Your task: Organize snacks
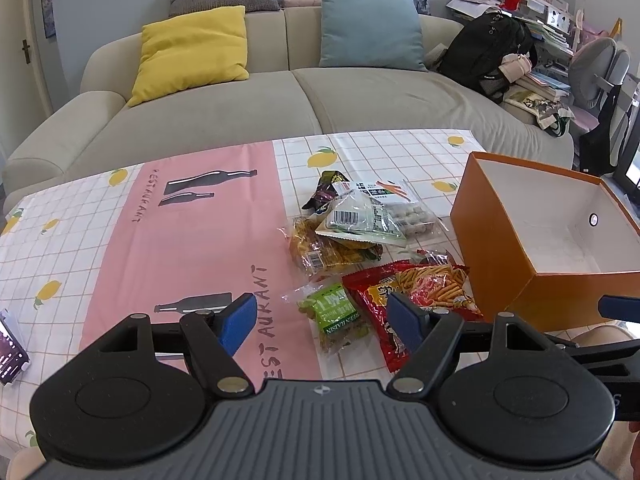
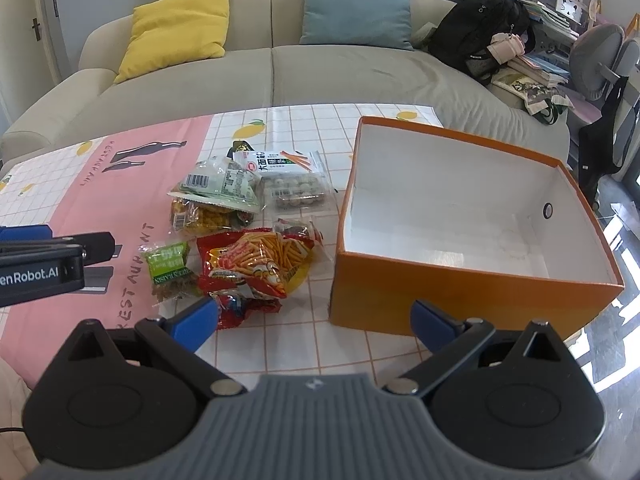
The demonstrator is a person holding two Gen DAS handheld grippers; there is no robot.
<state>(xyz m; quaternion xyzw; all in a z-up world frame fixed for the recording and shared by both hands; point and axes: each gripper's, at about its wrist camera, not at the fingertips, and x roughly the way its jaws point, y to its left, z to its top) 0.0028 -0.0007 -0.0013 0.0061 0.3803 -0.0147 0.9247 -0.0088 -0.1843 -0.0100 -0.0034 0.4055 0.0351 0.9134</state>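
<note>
Several snack packs lie in a heap on the table. A red pack of orange sticks (image 1: 424, 292) (image 2: 256, 264) lies nearest, beside a small green raisin pack (image 1: 336, 316) (image 2: 168, 266). Behind them are a yellow pack (image 1: 328, 252) (image 2: 204, 216), a pale green pack (image 1: 360, 216) (image 2: 218, 184) and a clear tray of round snacks (image 1: 408, 208) (image 2: 294, 188). An empty orange box (image 1: 500, 248) (image 2: 460, 292) stands to their right. My left gripper (image 1: 322, 322) is open and empty, just before the raisin pack. My right gripper (image 2: 314, 320) is open and empty, between the red pack and the box.
The table wears a pink and white checked cloth (image 1: 120, 248) (image 2: 280, 344). A phone (image 1: 10, 346) lies at its left edge. A beige sofa (image 1: 224, 108) with yellow and blue cushions stands behind. A black backpack (image 1: 488, 52) and a cluttered shelf are at the far right.
</note>
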